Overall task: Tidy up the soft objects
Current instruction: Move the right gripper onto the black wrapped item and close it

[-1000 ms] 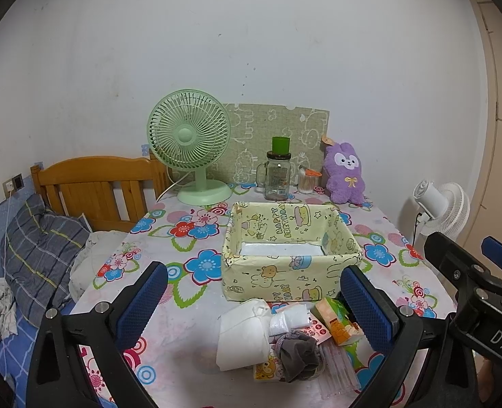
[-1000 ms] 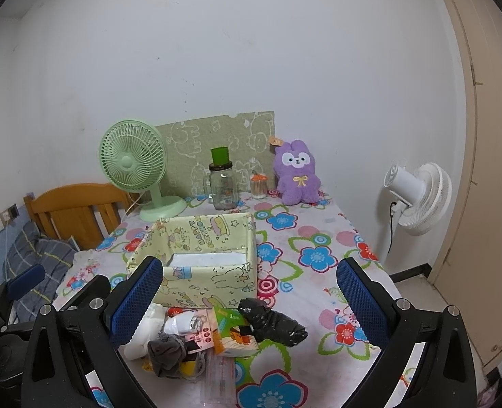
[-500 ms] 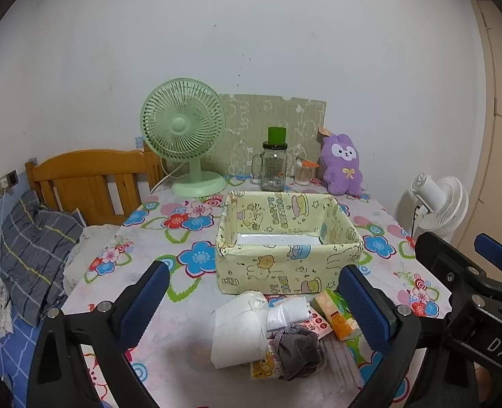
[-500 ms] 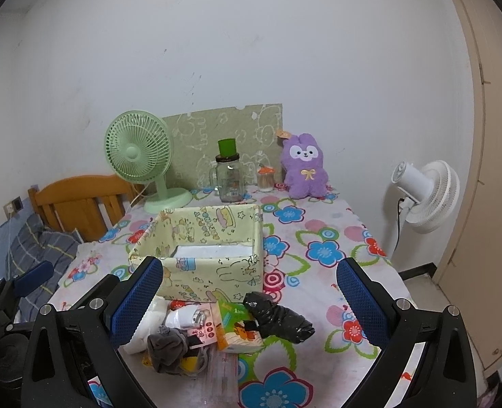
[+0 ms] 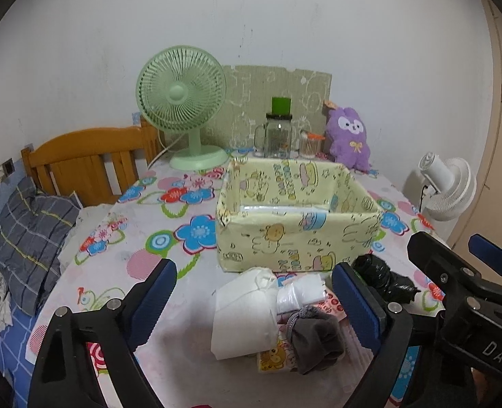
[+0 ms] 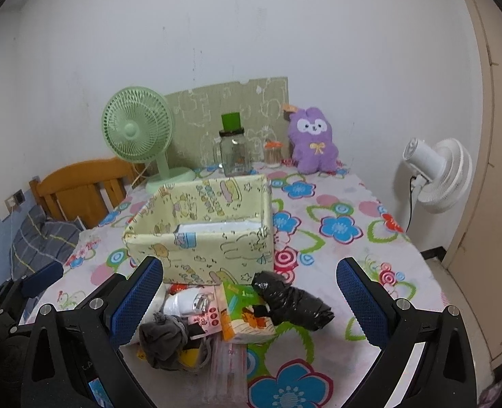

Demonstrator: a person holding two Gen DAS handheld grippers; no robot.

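Flowered tablecloth (image 5: 182,204) carried a yellow box (image 5: 295,234) with the soft pile just before it; the left gripper (image 5: 254,302), closing yet empty, framed the white cloth (image 5: 244,316); the right gripper (image 6: 251,302) gaped empty over the black bag (image 6: 295,302); best pinch one item squarely.

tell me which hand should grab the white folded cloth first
Left, I'd judge. The white folded cloth lies right between the left gripper fingers, which are closing with nothing pressed yet. The right gripper frames the black bundle instead.
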